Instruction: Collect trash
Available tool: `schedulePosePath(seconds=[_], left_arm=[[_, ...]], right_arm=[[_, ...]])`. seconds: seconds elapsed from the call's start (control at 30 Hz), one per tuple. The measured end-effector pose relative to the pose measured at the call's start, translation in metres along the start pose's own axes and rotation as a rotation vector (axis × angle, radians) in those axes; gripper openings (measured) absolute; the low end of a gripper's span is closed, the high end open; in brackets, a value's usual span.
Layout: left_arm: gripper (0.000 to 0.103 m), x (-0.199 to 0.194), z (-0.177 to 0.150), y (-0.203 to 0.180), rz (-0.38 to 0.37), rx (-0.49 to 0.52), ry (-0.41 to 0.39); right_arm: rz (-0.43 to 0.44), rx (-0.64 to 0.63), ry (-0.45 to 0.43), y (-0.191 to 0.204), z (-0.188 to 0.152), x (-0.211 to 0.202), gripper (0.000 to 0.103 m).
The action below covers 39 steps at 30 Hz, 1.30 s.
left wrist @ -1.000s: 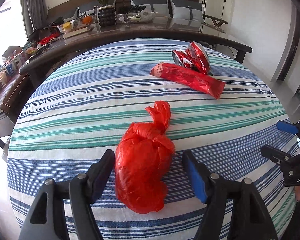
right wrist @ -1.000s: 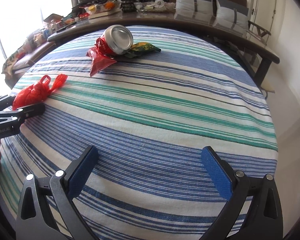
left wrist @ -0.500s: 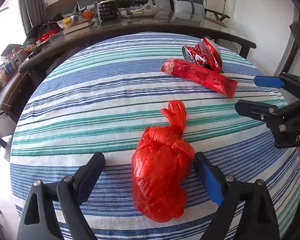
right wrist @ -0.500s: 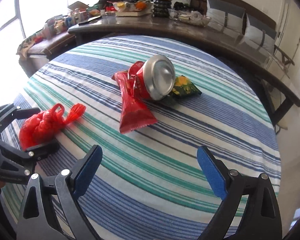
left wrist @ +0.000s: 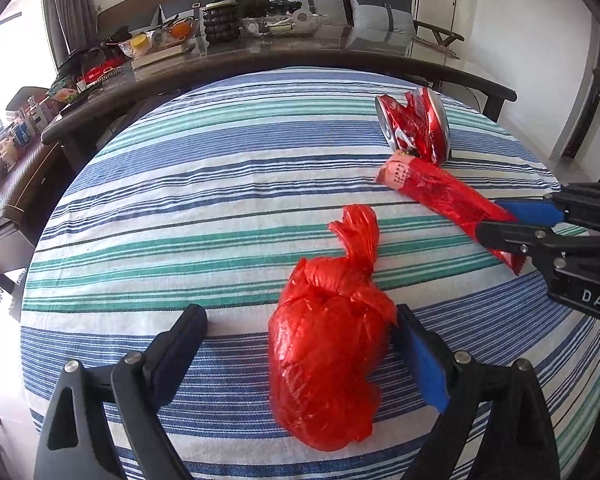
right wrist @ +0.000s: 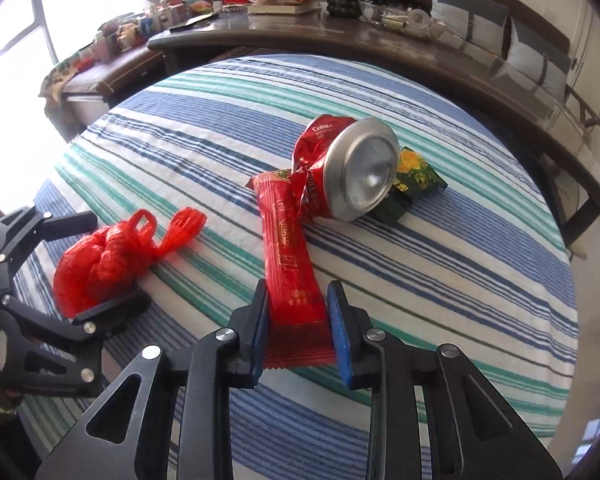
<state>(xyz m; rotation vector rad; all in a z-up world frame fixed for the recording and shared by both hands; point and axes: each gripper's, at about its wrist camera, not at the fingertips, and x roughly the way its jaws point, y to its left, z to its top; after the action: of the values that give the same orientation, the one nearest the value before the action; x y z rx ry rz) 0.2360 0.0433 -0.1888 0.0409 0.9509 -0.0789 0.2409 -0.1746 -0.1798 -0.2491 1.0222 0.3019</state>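
Straddling the red bag point(left wrist: 328, 360), left hand-held gripper point(left wrist: 300, 344) wide open, right hand-held gripper point(right wrist: 300, 330) pinching red wrapper point(right wrist: 292, 280)

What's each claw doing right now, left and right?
Left claw: open, straddling the red plastic bag, not clamped.
Right claw: nearly closed around the red wrapper; firm grip cannot be told.

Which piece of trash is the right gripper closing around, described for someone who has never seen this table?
On the round table's striped cloth, find the crushed red can lying on its side. The long red wrapper runs from beside that can toward the right gripper, its crimped end between the blue pads. Unlike the knotted red plastic bag, it is flat, straight and printed.
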Motion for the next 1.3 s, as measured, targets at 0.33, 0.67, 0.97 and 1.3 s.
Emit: schedulePosePath(seconds=[0.33,0.67,0.97,1.3], left_arm=[[0.095,-0.002,-0.005,-0.004,0.028,-0.032,-0.013],[0.097,-0.003,-0.008,0.001,-0.023,0.038,-0.006],[0.099,-0.002,-0.003,0.003,-0.056,0.056,0.046],[0.099,-0.005,0.003,0.004,-0.072,0.056,0.029]], right_arm=[[-0.181,0.21,-0.123,-0.028,-0.088,-0.058,0.026],[-0.119,0.204,-0.07,-0.01,-0.074,-0.026,0.087],[-0.099,0.215,-0.051,-0.013,-0.076,-0.023,0.1],[0.033,0.31,0.06,-0.052,-0.044,-0.04,0.079]])
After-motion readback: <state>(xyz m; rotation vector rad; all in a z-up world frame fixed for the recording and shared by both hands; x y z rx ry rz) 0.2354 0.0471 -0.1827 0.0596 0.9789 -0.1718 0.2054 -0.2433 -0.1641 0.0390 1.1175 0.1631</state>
